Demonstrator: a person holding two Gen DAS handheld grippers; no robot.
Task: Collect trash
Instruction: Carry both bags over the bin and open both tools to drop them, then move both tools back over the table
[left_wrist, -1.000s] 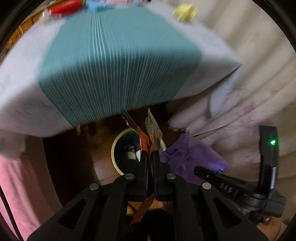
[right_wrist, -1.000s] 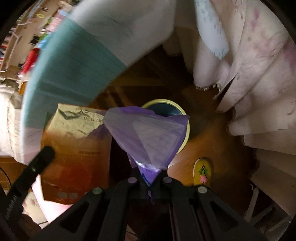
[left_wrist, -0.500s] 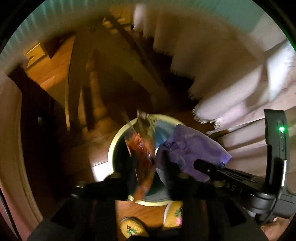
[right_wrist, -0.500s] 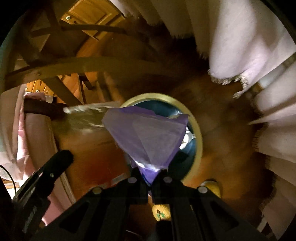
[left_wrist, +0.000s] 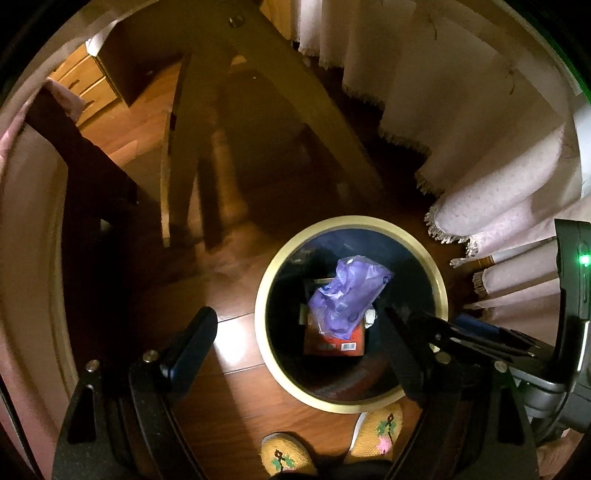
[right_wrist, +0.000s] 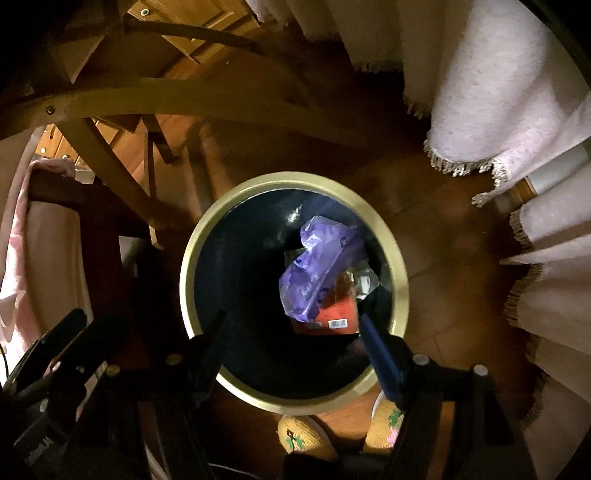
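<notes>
**Trash in bin**

Purple bag (left_wrist: 347, 295) atop orange packet (left_wrist: 334, 341) inside yellow-rimmed bin (left_wrist: 260, 317). Left gripper (left_wrist: 295, 332), right gripper (right_wrist: 291, 334): jaws opening, empty. Left view alone shows the right gripper at 3 o'clock. Wood floor (left_wrist: 229, 354); fringed cloth (right_wrist: 498, 110) at 2 o'clock.

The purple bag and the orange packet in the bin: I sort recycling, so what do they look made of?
Purple bag: thin, glossy plastic film, judging by crinkles and translucency. Orange packet: likely printed plastic or foil wrapper, flat, with a barcode; paper is possible.
</notes>
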